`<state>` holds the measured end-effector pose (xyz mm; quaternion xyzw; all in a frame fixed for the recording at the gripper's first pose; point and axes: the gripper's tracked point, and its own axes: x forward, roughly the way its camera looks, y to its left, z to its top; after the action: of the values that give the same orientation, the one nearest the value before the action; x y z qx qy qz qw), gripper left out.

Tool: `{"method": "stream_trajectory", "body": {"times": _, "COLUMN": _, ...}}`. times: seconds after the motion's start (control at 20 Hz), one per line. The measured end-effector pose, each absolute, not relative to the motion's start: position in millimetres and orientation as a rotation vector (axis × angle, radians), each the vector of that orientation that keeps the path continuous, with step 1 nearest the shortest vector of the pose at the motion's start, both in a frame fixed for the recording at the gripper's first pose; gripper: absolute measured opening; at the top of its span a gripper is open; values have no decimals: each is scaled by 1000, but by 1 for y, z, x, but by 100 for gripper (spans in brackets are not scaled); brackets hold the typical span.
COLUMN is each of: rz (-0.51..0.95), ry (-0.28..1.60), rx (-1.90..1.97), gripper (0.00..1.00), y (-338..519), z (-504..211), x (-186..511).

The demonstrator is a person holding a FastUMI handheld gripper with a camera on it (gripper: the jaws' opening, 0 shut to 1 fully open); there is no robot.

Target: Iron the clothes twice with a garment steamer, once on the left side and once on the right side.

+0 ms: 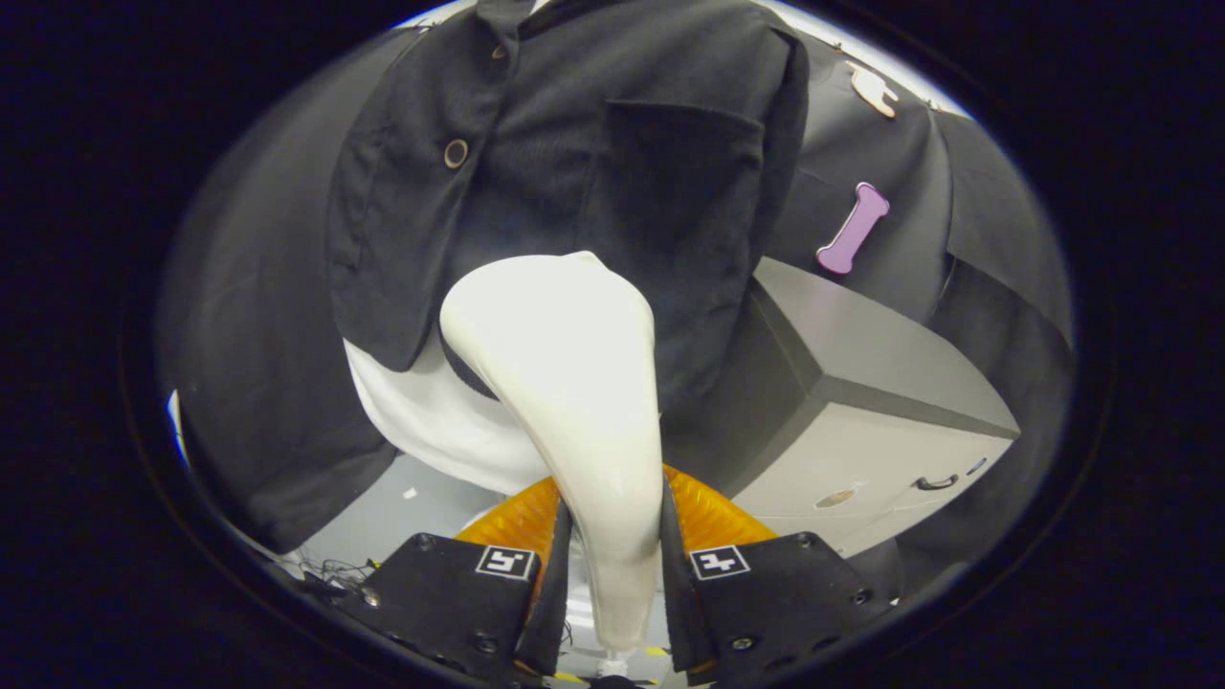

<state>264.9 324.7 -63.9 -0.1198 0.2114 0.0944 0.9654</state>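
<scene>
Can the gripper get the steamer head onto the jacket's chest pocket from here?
Probably yes. The gripper is shut on the white plastic garment steamer, whose head sits against the hanging black jacket just below the pocket; nothing lies between.

Single fisheye camera riding on the hand-held gripper [612, 574], looking forward along its two fingers [450, 593], seen at lower centre of the frame clamped on the steamer handle [584, 402]. View tilts slightly upward. Very close to the dark jacket [574, 163], which covers the upper centre. Grey cabinet [861, 383] at centre right, floor [421, 507] at lower left.
</scene>
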Motion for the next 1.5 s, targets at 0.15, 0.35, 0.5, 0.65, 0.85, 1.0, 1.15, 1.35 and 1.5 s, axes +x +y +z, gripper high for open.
{"method": "stream_trajectory", "body": {"times": 0.15, "rz": 217, "ry": 378, "rx": -209, "gripper": 45, "y": 320, "z": -34, "x": 250}}
{"method": "stream_trajectory", "body": {"times": 0.35, "rz": 235, "ry": 313, "rx": -167, "gripper": 45, "y": 317, "z": 12, "x": 234}}
{"method": "stream_trajectory", "body": {"times": 0.5, "rz": 255, "ry": 261, "rx": -138, "gripper": 45, "y": 321, "z": 46, "x": 223}}
{"method": "stream_trajectory", "body": {"times": 0.65, "rz": 278, "ry": 213, "rx": -115, "gripper": 45, "y": 328, "z": 87, "x": 214}}
{"method": "stream_trajectory", "body": {"times": 0.85, "rz": 312, "ry": 125, "rx": -93, "gripper": 45, "y": 353, "z": 152, "x": 211}}
{"method": "stream_trajectory", "body": {"times": 1.0, "rz": 331, "ry": 54, "rx": -85, "gripper": 45, "y": 378, "z": 204, "x": 211}}
{"method": "stream_trajectory", "body": {"times": 1.15, "rz": 336, "ry": -12, "rx": -83, "gripper": 45, "y": 402, "z": 257, "x": 203}}
{"method": "stream_trajectory", "body": {"times": 1.35, "rz": 357, "ry": -93, "rx": -105, "gripper": 45, "y": 446, "z": 320, "x": 201}}
{"method": "stream_trajectory", "body": {"times": 1.5, "rz": 360, "ry": -130, "rx": -116, "gripper": 45, "y": 480, "z": 353, "x": 203}}
